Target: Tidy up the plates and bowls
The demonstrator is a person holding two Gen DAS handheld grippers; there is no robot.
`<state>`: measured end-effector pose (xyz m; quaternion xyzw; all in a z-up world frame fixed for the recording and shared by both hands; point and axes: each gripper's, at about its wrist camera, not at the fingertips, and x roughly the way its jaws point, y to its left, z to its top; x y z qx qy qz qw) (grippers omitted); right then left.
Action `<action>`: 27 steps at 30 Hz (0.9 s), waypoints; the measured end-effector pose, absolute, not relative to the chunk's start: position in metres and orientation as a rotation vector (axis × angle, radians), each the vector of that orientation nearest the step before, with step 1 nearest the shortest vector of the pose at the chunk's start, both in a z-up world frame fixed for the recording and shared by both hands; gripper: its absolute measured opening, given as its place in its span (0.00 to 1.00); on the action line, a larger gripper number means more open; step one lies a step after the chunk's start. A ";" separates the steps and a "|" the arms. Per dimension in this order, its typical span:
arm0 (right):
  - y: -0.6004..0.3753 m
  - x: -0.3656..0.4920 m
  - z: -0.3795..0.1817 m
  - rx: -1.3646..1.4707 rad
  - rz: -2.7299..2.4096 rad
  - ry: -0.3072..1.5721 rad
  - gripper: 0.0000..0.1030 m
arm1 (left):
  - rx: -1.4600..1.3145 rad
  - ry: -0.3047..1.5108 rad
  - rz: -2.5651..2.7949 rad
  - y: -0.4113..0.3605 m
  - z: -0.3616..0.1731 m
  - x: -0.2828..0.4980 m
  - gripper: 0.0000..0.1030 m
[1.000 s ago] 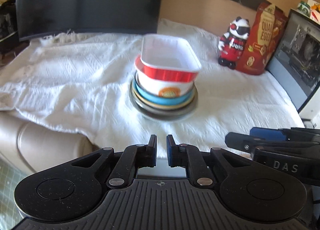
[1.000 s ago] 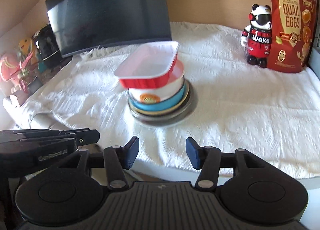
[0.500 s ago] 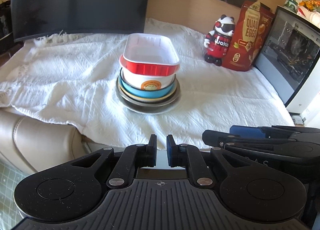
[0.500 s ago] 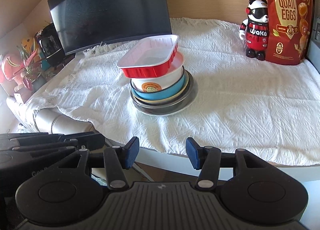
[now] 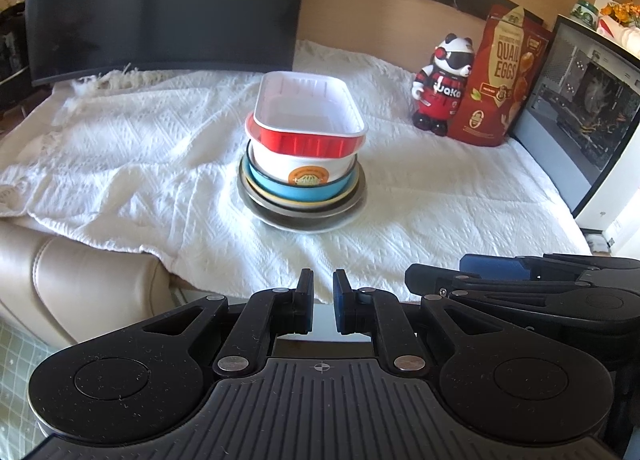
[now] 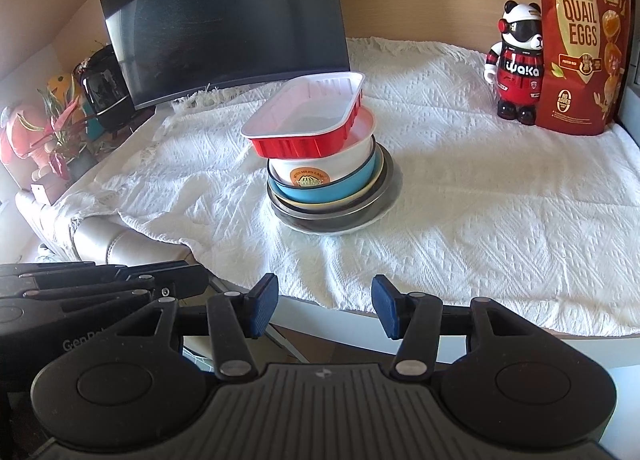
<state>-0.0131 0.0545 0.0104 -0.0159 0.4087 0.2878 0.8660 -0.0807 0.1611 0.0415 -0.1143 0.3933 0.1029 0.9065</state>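
Observation:
A stack of dishes stands mid-table on the white cloth (image 5: 120, 148). On top is a red rectangular tray (image 5: 308, 120) (image 6: 308, 124) with a white inside. Under it sit a white bowl (image 5: 304, 168) with an orange label, a blue bowl (image 6: 328, 192), a cream plate and a dark metal plate (image 5: 304, 216). My left gripper (image 5: 323, 302) is nearly shut and empty, held back off the table's front edge. My right gripper (image 6: 324, 306) is open and empty, also in front of the table edge. Each gripper shows at the side of the other's view.
A dark monitor (image 5: 160, 4) stands at the back left. A panda figure (image 6: 516, 60) and a red quail-egg bag (image 6: 580, 44) stand at the back right. A computer case (image 5: 588, 120) borders the right side. A beige cushion (image 5: 60, 284) lies below the cloth's left edge.
Both grippers have drawn back from the stack, which now looks smaller and farther away. The stack has not moved. Neither gripper's opening has changed.

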 end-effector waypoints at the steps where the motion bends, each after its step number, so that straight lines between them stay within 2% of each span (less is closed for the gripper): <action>1: 0.055 -0.013 0.010 -0.034 0.603 0.856 0.50 | -0.237 0.812 0.211 0.162 0.042 -0.081 0.12; 27: 0.054 -0.011 0.008 -0.032 0.585 0.865 0.50 | -0.236 0.824 0.197 0.162 0.039 -0.076 0.12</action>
